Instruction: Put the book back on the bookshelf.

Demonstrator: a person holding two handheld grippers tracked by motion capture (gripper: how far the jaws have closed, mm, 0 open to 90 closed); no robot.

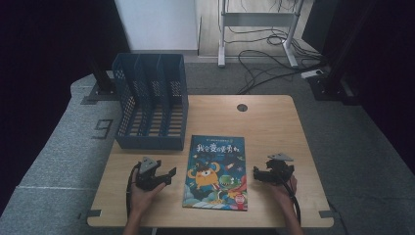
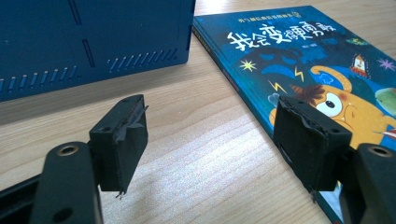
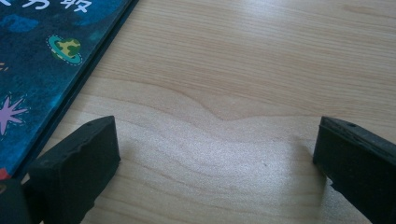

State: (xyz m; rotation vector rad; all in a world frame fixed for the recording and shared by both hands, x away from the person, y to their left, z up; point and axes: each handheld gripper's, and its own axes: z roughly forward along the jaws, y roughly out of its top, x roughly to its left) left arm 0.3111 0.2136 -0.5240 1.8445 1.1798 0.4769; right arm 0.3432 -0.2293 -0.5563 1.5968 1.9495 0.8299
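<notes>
**Grippers flank book, pickup not yet begun**

Flat on the table (image 1: 274,122), cover up, just right of the file rack (image 1: 150,107): the book (image 1: 216,171), untouched. Left gripper (image 1: 164,177) just left of the book, jaws open with nothing between them, one jaw over bare wood and the other reaching over the book's near edge in the left gripper view. Right gripper (image 1: 258,175) just right of the book, jaws spread wide over bare wood, likewise empty; book's edge (image 3: 70,93) seen beside its left-hand jaw in the right gripper view.

Judged as the approach step: both tools poised at either long side of the book, no grip made. Likely goal, going by the layout: book lifted, stood on edge and slid into one of the rack's slots.

Next move, as judged: a jaw worked under one long edge, since a thin book lying flush on the wood offers little to pinch. Probably one gripper to steady or push from one side while the other takes the raised edge. Glossy cover apt to slip.

Around the book: rack with three upright slots, all empty, at the table's far left corner; round cable hole (image 1: 242,107) beyond the book, near the far edge. Nothing between book and rack. Rack's dividers narrow, so an upright, square entry called for.
</notes>
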